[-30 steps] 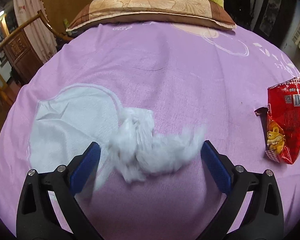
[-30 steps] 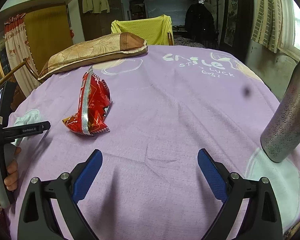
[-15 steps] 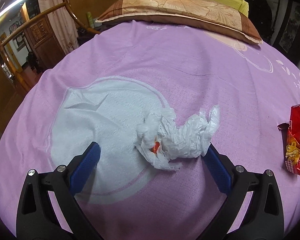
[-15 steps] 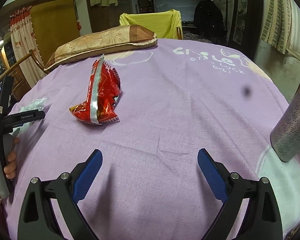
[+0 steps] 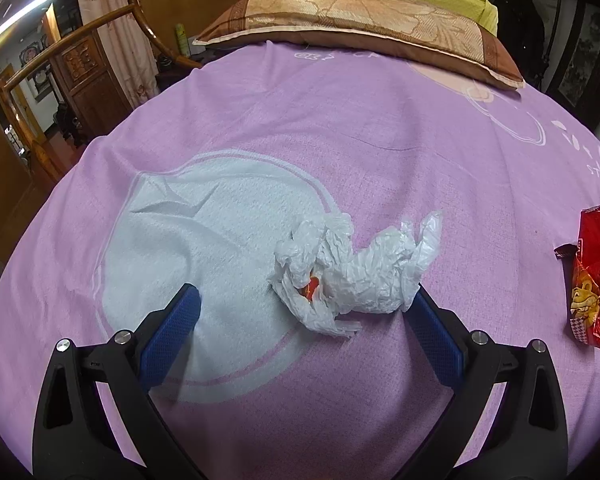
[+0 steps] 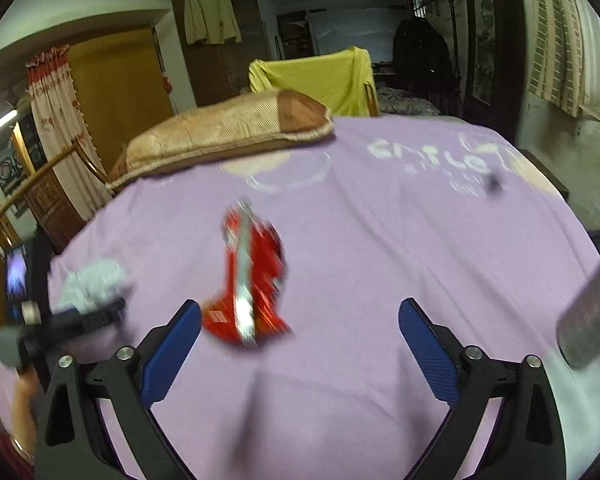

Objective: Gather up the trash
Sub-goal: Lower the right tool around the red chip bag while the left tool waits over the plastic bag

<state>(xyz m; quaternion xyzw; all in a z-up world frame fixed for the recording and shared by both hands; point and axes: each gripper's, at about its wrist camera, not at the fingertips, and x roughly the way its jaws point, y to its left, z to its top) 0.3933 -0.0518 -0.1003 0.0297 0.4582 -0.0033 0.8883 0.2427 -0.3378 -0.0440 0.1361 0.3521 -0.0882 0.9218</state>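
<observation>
The left claw (image 5: 300, 320), jaws apart, is now lying back from the crumpled white bag (image 5: 356, 272), released on the bed (image 5: 340, 140); the right claw (image 6: 300, 336), also apart, is closing on the red wrapper (image 6: 252, 276) beside that bag.

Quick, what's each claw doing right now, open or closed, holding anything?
Left claw: open, empty, white bag lying on the bed between its fingers.
Right claw: open, empty, red wrapper ahead.
</observation>
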